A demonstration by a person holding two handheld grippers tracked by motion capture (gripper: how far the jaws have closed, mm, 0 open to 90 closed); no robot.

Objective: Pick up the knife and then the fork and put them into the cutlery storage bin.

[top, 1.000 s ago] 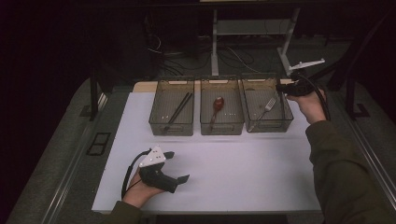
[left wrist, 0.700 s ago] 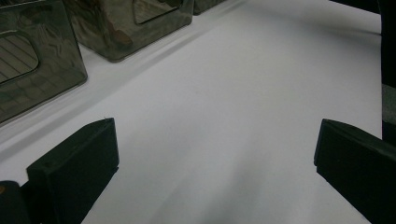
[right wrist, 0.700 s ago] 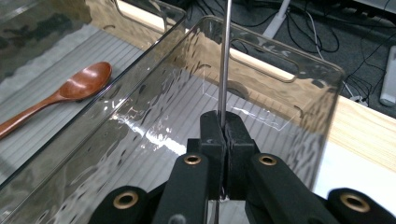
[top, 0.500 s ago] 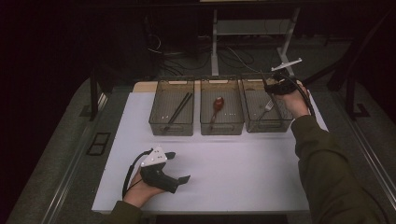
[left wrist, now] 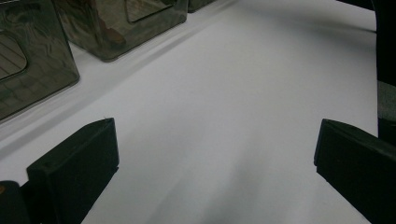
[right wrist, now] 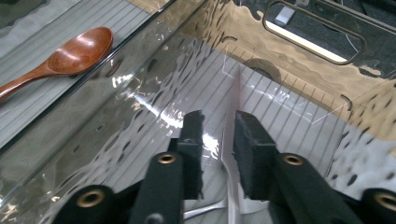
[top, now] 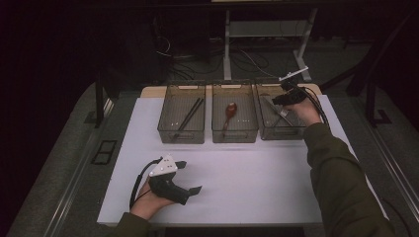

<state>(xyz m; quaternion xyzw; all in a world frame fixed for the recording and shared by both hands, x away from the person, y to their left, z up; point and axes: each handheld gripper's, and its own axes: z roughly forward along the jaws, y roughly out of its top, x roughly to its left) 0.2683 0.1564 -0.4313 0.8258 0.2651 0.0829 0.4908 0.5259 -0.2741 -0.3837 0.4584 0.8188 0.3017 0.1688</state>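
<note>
Three clear bins stand in a row at the back of the white table (top: 247, 168). My right gripper (top: 277, 98) (right wrist: 218, 126) dips into the right bin (top: 281, 134) (right wrist: 280, 60). Its jaws have just been opening and now stand a narrow gap apart, pressing on nothing. A metal fork (top: 279, 113) (right wrist: 210, 210) lies on the bin floor just under them. The middle bin holds a wooden spoon (top: 230, 111) (right wrist: 70, 56), the left one dark chopsticks (top: 188, 117). My left gripper (top: 192, 176) (left wrist: 215, 154) rests wide open on the table at the front left.
The bins' walls (left wrist: 37, 70) rise at the far side of the white sheet. A metal frame and cables (top: 232, 54) stand on the dark floor beyond the table. A white plate (top: 293, 73) sticks out above the right gripper.
The right hand has moved left and down, from beside the right bin to inside it. The left hand and its gripper have stayed put.
</note>
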